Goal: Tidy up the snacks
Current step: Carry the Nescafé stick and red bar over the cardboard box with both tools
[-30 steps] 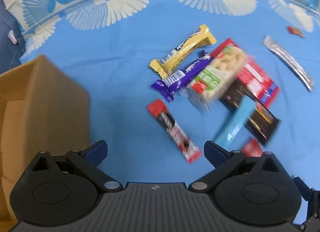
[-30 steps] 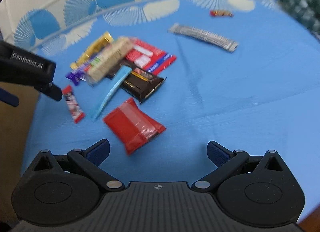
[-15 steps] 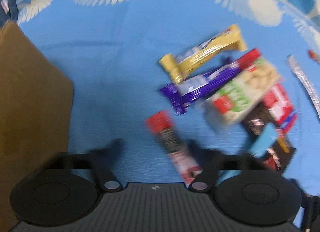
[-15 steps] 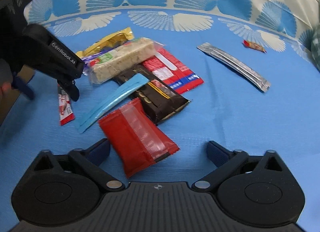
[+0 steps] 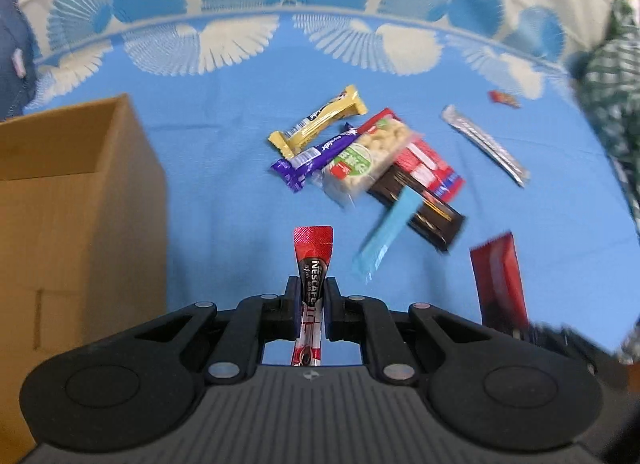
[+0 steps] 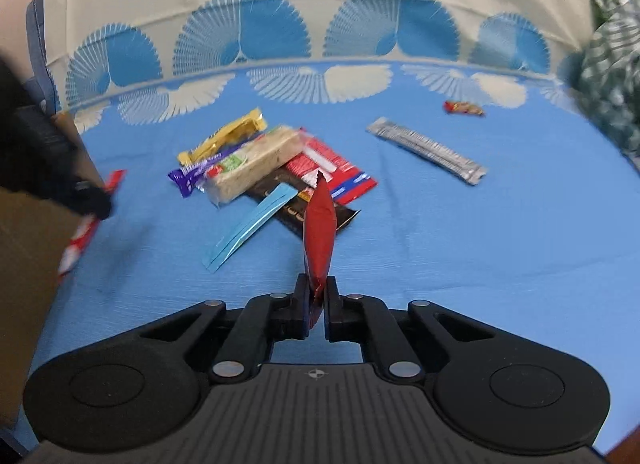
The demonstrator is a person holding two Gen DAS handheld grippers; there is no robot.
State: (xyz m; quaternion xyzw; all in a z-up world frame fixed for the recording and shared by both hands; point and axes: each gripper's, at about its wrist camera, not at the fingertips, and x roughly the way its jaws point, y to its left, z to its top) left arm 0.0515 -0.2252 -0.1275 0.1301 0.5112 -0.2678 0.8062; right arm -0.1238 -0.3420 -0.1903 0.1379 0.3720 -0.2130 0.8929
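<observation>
A blue cloth point(image 6: 460, 248) with a border of white and blue fan shapes covers the desk, and a pale cloth or wall rises behind it. A green-and-white patterned fabric point(image 6: 608, 76) is bunched at the far right edge.

The left tool point(image 5: 311, 304) is clenched on a red-and-black coffee stick point(image 5: 313, 260), held lengthwise above the cloth, just right of an open cardboard box point(image 5: 76, 200). The right tool point(image 6: 316, 304) grips one end of a red packet point(image 6: 319, 232), which stands on edge in the air.

A loose pile of snacks point(image 6: 272, 168) lies mid-cloth: yellow, purple and nut bars overlapping red and dark packets, with a light blue stick point(image 6: 248, 228) leaning off it. A silver stick point(image 6: 428, 150) and a small red candy point(image 6: 463, 107) lie apart, farther right.
</observation>
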